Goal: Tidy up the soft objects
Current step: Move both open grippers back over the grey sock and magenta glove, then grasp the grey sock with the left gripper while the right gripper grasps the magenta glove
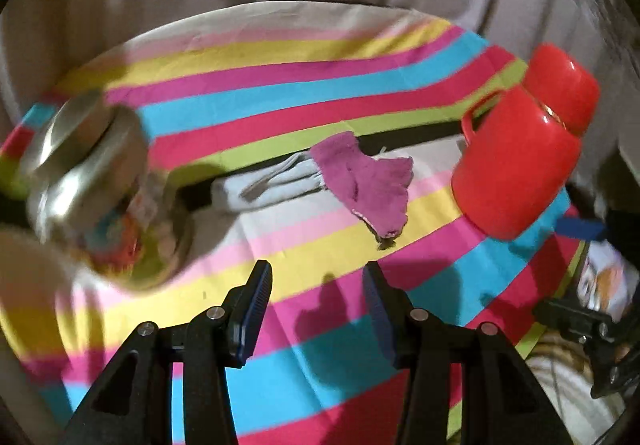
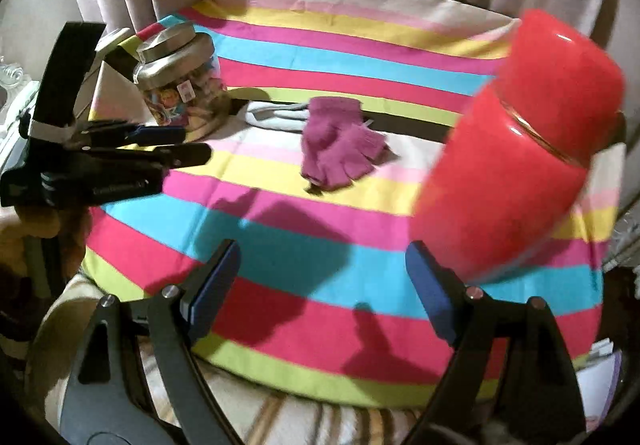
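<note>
Centrally, the purple glove [image 2: 340, 145] is lying flat on the striped cloth [image 2: 320, 241], overlapping the grey fabric [image 2: 272, 115] behind it, its long axis running from the far cuff to fingers pointing toward the cameras. Both the left gripper [image 1: 318, 309] and right gripper [image 2: 320, 285] are hovering spread apart, pinching nothing.

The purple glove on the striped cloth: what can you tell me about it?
The purple glove is a soft knit, magenta-purple, with short stubby fingers. It lies limp and flat near the middle of the striped cloth, its fingers spread toward the near side. Its cuff end overlaps a pale grey fabric piece behind it. It may be a stacked pair; that is unclear. Nothing grips it: neither pair of tongs touches it.
</note>
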`<state>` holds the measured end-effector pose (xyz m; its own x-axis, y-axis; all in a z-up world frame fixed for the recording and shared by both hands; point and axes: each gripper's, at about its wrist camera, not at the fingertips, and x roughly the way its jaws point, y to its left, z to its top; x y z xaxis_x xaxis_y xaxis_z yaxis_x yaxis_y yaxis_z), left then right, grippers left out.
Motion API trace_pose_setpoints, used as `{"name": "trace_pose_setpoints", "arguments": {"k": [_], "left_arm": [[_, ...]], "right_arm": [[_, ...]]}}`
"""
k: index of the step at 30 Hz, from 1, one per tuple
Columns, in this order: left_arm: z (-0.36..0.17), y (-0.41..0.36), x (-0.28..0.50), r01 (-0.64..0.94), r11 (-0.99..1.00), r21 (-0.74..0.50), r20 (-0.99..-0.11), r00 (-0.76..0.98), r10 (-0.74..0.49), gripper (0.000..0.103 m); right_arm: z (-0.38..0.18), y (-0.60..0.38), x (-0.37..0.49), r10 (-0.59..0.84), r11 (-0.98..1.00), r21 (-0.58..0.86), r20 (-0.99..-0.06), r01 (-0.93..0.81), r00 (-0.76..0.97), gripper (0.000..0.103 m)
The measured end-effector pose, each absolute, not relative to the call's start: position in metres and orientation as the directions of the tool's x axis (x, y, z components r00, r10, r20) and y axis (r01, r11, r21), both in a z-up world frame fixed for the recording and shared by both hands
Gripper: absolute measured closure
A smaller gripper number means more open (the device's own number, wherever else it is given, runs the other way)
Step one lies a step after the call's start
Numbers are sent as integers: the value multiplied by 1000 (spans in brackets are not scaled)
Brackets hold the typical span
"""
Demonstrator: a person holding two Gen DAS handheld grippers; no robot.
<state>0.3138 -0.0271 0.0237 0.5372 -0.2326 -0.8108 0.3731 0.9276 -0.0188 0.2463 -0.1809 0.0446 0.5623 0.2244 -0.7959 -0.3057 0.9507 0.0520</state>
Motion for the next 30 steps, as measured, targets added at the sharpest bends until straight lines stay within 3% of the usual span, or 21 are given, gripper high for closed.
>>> {"name": "trace_pose_setpoints", "arguments": {"k": [2, 14, 30], "left_arm": [[20, -33, 327, 427, 904, 24, -820, 525, -227, 47], [-7, -44, 406, 561, 814, 151, -878, 454, -150, 47], [-52, -50, 460, 602, 794, 90, -936, 324, -139, 47]], "right_arm": [[44, -175, 258, 236, 950, 67, -792, -305, 563, 16], [17, -139, 337, 239, 949, 74, -801, -305, 549, 12], [-43, -134, 414, 141, 959, -11, -846, -282, 515, 12]]}}
